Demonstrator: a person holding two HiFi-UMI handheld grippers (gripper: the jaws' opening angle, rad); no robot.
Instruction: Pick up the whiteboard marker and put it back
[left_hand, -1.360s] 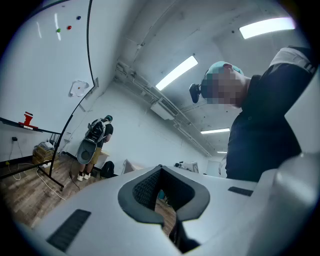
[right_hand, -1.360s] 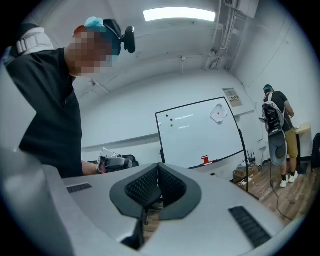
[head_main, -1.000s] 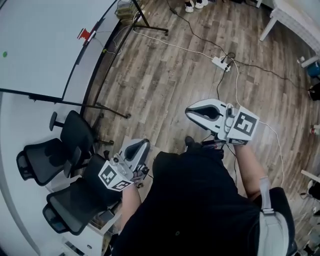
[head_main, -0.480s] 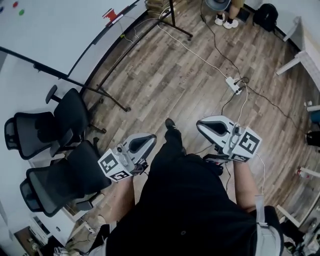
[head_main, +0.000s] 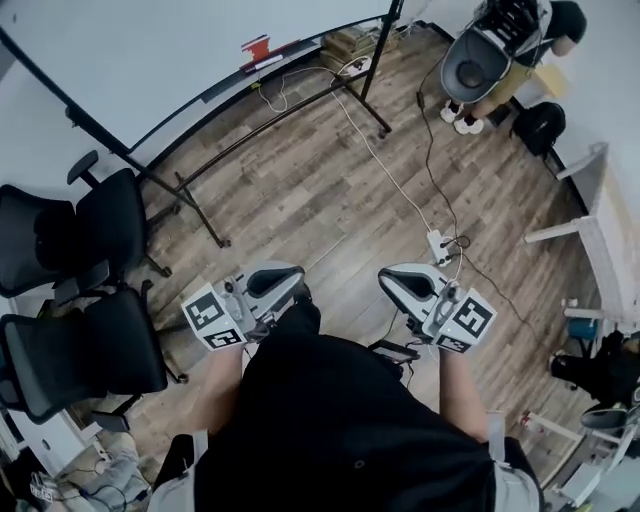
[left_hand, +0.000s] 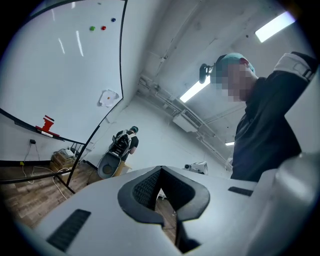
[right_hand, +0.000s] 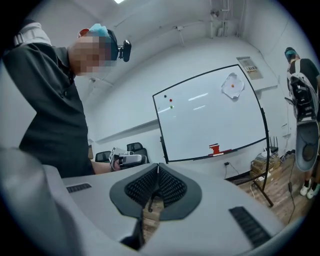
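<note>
Head view: the person stands on a wood floor (head_main: 300, 190), holding both tools low in front of the body. The left gripper (head_main: 285, 277) and the right gripper (head_main: 392, 280) are well apart and point forward over the floor. A whiteboard (head_main: 150, 50) on a black stand fills the upper left. On its ledge sits a red block (head_main: 257, 47), and just beside it lies a thin red stick that seems to be the whiteboard marker (head_main: 290, 46), far from both grippers. Two black office chairs (head_main: 80, 290) stand at the left, a power strip (head_main: 438, 247) lies ahead of the right gripper, and a second person (head_main: 505, 40) is at the upper right.

Left gripper view: the left gripper (left_hand: 161, 170) has its jaws pressed together at the tips, with nothing between them; only floor shows through the slot behind the tips. The whiteboard (left_hand: 60, 65) is at the left with the red block (left_hand: 47, 123) on its ledge; the marker is too small to make out here.

Right gripper view: the right gripper (right_hand: 158, 167) is likewise closed and holds nothing. Beyond it stands the whiteboard (right_hand: 210, 115) with the red block (right_hand: 215, 148) on the ledge, and the left gripper (right_hand: 125, 159) shows at the left in front of the chairs
</note>
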